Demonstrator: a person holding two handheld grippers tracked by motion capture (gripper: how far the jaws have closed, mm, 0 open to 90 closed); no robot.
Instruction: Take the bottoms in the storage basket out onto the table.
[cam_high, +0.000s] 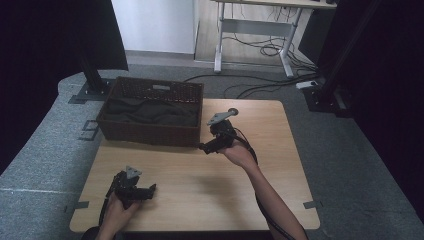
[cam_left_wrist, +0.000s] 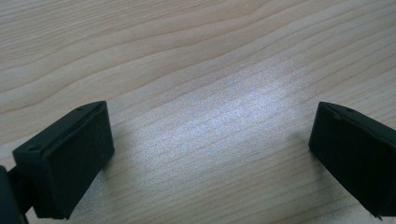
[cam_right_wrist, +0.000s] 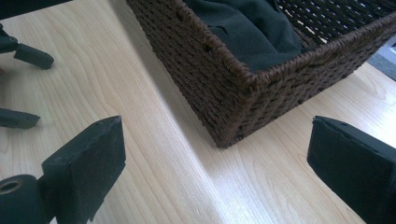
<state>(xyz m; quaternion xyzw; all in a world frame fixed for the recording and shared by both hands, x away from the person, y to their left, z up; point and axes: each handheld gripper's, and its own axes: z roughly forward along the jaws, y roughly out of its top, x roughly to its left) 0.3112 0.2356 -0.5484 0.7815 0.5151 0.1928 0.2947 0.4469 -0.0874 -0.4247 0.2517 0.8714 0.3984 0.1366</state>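
High view: both grippers' fingers spread empty, right gripper (cam_high: 202, 147) seemingly near basket (cam_high: 150, 131).

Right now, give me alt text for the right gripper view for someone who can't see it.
A dark wicker basket holding dark cloth sits on a light wood table, its near corner facing the camera. The right gripper has its two black jaws wide apart with nothing between them. The left gripper shows at the far left edge.

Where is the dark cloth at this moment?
The dark cloth lies inside the brown wicker basket at the table's far left in the high view; the right tool is beside the basket's near right corner.
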